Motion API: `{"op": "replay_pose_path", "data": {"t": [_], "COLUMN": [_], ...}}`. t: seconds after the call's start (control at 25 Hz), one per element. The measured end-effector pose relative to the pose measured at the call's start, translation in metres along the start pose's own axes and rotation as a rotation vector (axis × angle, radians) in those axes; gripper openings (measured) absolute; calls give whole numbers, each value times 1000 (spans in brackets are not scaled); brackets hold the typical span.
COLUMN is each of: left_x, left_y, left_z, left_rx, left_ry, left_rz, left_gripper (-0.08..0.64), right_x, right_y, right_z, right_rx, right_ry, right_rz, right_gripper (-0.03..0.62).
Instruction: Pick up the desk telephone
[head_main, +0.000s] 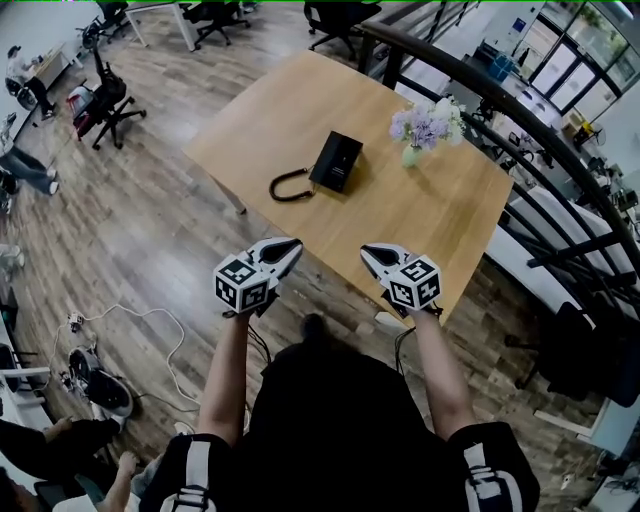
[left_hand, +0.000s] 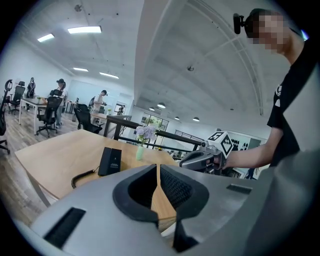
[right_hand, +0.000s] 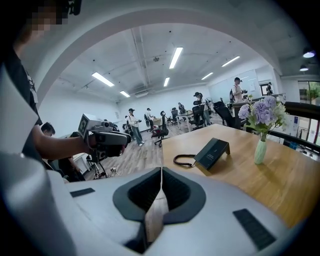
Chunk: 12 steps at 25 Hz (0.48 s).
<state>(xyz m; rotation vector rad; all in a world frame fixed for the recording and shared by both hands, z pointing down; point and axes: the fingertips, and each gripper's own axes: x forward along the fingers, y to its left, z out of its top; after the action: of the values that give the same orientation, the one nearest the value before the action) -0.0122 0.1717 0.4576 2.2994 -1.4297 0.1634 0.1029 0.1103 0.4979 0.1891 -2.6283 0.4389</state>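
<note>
Closest in, the left gripper (head_main: 287, 248) and the right gripper (head_main: 372, 254) sit side by side at the near edge of the wooden table (head_main: 455, 225). Both are shut tight and hold nothing. The black desk telephone (head_main: 336, 161) lies near the table's middle, not yet touched, its curly cord (head_main: 289, 187) beside it. A vase of purple flowers (head_main: 424, 130) stands by the table's right edge.

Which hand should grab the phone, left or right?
Probably right. Both shut grippers are similarly far, but the coiled cord lies on the left gripper's side of the desk telephone; the right gripper faces bare table.
</note>
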Motion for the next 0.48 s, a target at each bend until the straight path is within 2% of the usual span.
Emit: {"op": "replay_pose_path", "data": {"t": [0.48], "left_x": [-20], "left_y": [39], "left_z": [3], "left_rx": [7], "left_ry": [-8], "left_rz": [-27], "left_gripper": [23], "right_x": [35], "right_y": [12], "right_z": [7], "right_rx": [16], "right_ry": [1], "right_rz": [-38], "right_gripper": [25]}}
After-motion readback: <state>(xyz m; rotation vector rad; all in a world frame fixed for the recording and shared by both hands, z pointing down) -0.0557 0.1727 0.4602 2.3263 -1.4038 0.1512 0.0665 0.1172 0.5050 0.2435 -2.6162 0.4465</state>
